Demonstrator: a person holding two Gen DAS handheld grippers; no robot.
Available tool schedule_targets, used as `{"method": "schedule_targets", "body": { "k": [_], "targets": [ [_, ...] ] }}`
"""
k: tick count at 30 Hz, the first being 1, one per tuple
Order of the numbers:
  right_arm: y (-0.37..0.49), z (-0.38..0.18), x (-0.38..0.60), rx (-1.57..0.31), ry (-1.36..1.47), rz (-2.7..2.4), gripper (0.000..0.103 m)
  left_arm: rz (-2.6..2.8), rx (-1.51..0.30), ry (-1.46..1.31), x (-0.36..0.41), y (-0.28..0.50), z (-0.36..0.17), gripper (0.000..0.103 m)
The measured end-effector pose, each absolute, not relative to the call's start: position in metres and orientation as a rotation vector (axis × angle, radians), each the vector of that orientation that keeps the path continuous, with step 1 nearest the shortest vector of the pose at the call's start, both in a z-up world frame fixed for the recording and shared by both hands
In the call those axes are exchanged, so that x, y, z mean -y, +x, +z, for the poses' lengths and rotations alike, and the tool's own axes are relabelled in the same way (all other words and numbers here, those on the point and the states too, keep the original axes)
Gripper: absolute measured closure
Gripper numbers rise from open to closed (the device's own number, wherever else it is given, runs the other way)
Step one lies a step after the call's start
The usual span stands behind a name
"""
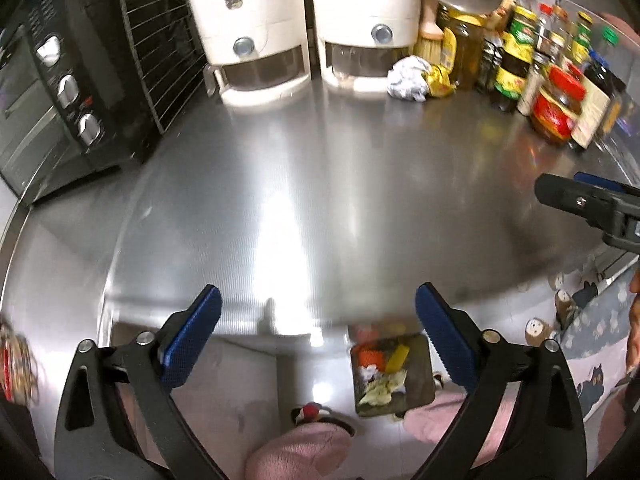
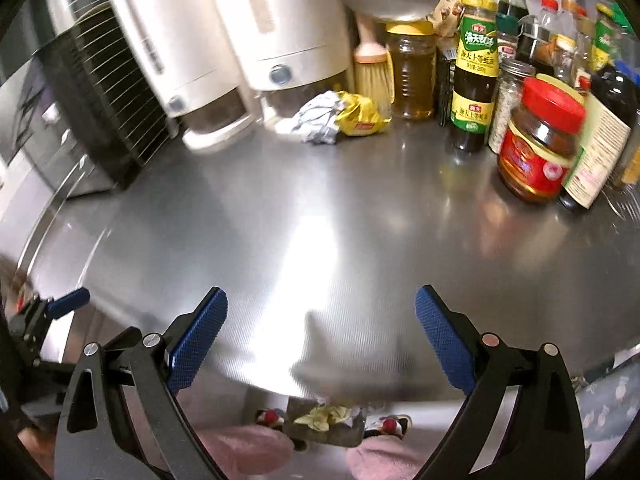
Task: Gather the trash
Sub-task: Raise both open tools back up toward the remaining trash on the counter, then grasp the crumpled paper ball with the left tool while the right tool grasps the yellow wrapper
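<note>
Down low, past the edge of the counter, a small dark bin (image 1: pixel 394 376) sits on the floor by the person's pink-covered legs (image 1: pixel 298 452). It holds trash already: something orange, a yellow bit, white scraps and pale green crumpled paper. From the right wrist view the bin (image 2: pixel 326 426) peeks out just under the counter edge, between two slippers.

The left claw (image 1: pixel 318 338) hangs in the air with its blue pads wide apart — nothing is between them. The right claw (image 2: pixel 322 338) is the same: pads spread wide, empty. Its dark tip also shows at the right side of the left wrist view.

Below both claws lies the shiny metal counter (image 1: pixel 320 184), bare in the middle, with bright light bouncing off it.

At the far side of the counter lies the trash still to pick up — a crumpled ball of white and silver wrapper (image 2: pixel 316 118) touching a scrunched yellow packet (image 2: pixel 362 118). They rest in front of a little brush (image 2: pixel 374 76) and a jar of yellow oil (image 2: pixel 412 76), just beside two white machines (image 1: pixel 304 24).

A black oven (image 1: pixel 60 92) stands on the left. Bottles and a red-lidded jar (image 2: pixel 540 140) crowd the right.
</note>
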State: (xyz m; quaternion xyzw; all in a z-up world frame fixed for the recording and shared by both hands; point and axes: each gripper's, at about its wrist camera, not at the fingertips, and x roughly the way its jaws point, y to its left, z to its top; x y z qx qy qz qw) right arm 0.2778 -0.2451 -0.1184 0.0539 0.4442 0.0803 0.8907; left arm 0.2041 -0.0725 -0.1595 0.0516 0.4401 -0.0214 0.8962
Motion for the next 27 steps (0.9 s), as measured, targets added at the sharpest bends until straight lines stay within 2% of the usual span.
{"method": "schedule_targets", "body": {
  "k": [3, 5, 7, 9, 10, 18, 27],
  "targets": [
    [0.309, -0.116, 0.247, -0.927, 0.099, 0.134, 0.015, -0.031, -0.908, 0.12, 0.082, 0.234, -0.158, 0.02],
    [0.325, -0.118, 0.248, -0.934, 0.111, 0.118, 0.024, -0.03, -0.911, 0.132, 0.09, 0.256, -0.158, 0.023],
    [0.347, -0.119, 0.251, -0.931, 0.118, 0.099, 0.039, -0.036, -0.914, 0.134, 0.096, 0.273, -0.158, 0.029],
    [0.369, -0.117, 0.255, -0.916, 0.125, 0.071, 0.05, -0.05, -0.919, 0.129, 0.103, 0.291, -0.158, 0.039],
    [0.379, -0.116, 0.258, -0.91, 0.135, 0.069, 0.054, -0.056, -0.919, 0.124, 0.105, 0.3, -0.158, 0.04],
    [0.445, -0.117, 0.256, -0.879, 0.18, 0.064, 0.055, -0.045, -0.903, 0.134, 0.123, 0.364, -0.157, 0.042],
    [0.485, -0.131, 0.253, -0.904, 0.192, 0.073, 0.055, -0.056, -0.899, 0.131, 0.133, 0.403, -0.157, 0.042]
  ]
}}
